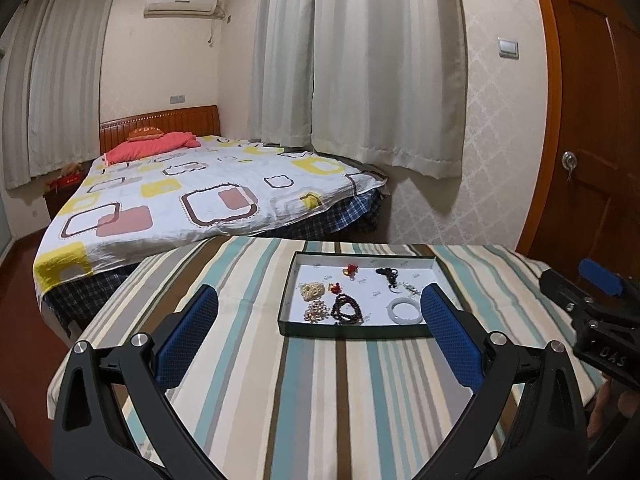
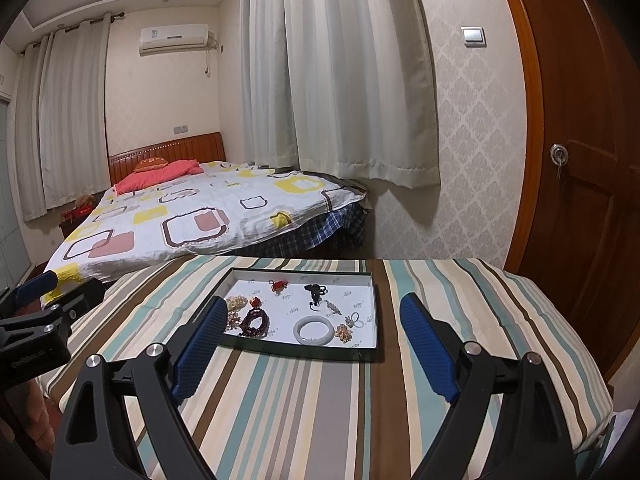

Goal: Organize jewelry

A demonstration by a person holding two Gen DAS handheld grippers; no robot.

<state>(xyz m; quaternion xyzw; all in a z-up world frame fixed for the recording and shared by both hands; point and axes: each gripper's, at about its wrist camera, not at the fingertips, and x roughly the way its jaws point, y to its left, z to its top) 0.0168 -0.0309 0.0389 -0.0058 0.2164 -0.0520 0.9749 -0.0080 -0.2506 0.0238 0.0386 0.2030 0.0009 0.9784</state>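
A bedroom with pale curtains, a bed under a patterned quilt and a wooden door on the right formed the background. In front stood a table covered in a striped cloth of teal, brown and cream.

On the table lay a shallow dark-walled tray with a white floor. All the jewelry in view lay inside it, spread out as separate pieces with bare floor between most of them: a white bangle, a dark red bead bracelet, a cream bead cluster, a small red charm, a black pendant, a silvery piece, a gold-coloured cluster and thin rings. No piece was seen on the cloth outside the tray.

The left gripper hovered above the table short of the tray, its jaws spread wide and holding nothing. The right gripper hovered likewise, jaws spread and empty.

As a judgement: with every piece in the tray and both grippers empty, this fitted either a finished sorting or a loose collection awaiting arrangement. The left-hand pieces sat close together; whether they touched could not be told.
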